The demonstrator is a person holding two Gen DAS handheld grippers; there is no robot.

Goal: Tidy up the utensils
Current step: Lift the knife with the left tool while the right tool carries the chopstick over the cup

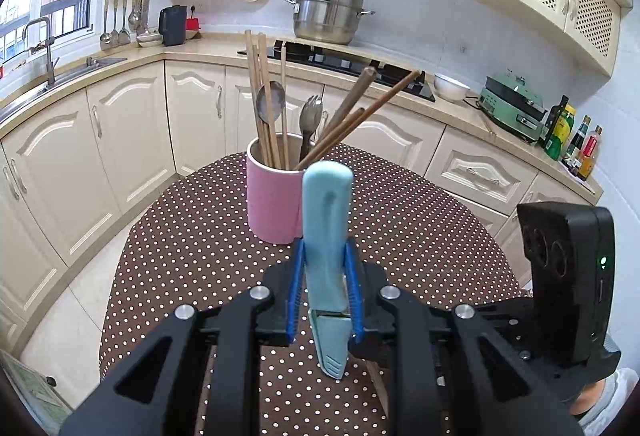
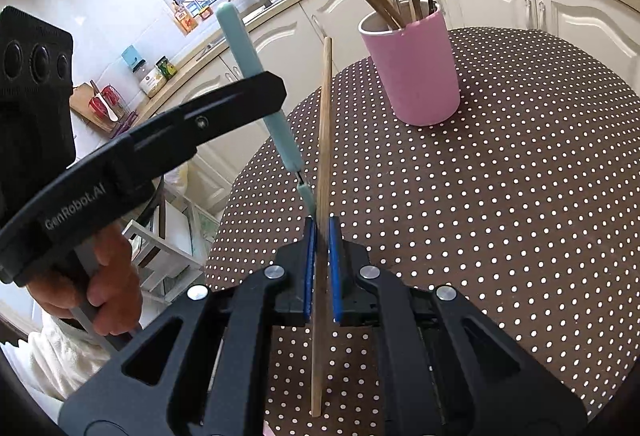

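Observation:
A pink utensil cup (image 1: 274,197) stands on the round polka-dot table (image 1: 192,244), holding several chopsticks, a spoon and a fork. My left gripper (image 1: 325,256) is shut on a light blue knife in its sheath (image 1: 326,236), held upright just in front of the cup. In the right wrist view the cup (image 2: 412,67) is ahead to the right. My right gripper (image 2: 321,232) is shut on a light wooden chopstick (image 2: 324,139), held upright above the table. The left gripper (image 2: 240,103) with the blue knife (image 2: 244,47) shows at the left.
Cream kitchen cabinets and a counter curve behind the table, with a sink (image 1: 44,75), a hob (image 1: 340,63) with a steel pot (image 1: 326,13), a white bowl (image 1: 451,87) and bottles (image 1: 576,143). The table edge (image 2: 224,211) drops off to my left.

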